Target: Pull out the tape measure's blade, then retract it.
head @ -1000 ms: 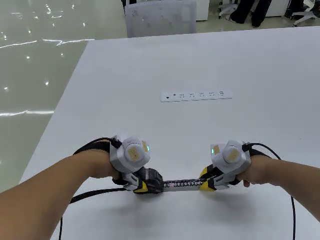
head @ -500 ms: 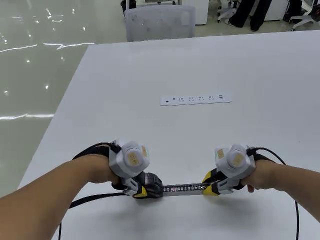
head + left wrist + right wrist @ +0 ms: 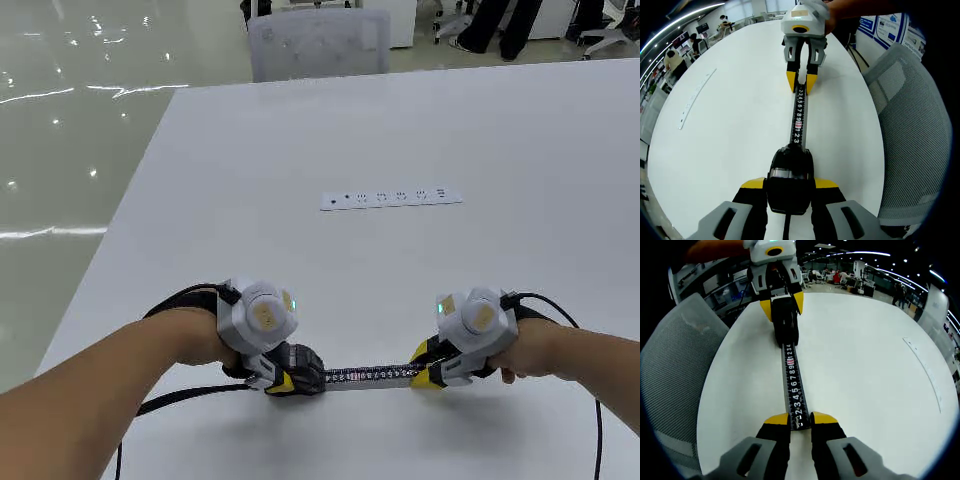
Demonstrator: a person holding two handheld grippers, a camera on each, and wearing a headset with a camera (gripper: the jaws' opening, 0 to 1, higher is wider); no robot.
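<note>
L gripper (image 3: pixel 289 376), R gripper (image 3: pixel 423 367) low, nose-to-nose, apart; both jaws tight, forearms (image 3: pixel 100 385) inward.

The head view looks down from above at the white table (image 3: pixel 300 150), while the two gripper views sit low and close, facing each other along the same tape blade (image 3: pixel 798 112).

We see a smooth, matt white worktop (image 3: pixel 400 130). The case (image 3: pixel 790 175) looks like black plastic, partly glossy; the blade (image 3: pixel 792 385) is thin metal with a satin sheen. The fingers (image 3: pixel 777 421) end in matt yellow plastic. The chair (image 3: pixel 910 115) is grey mesh, the floor (image 3: pixel 60 130) glossy.
</note>
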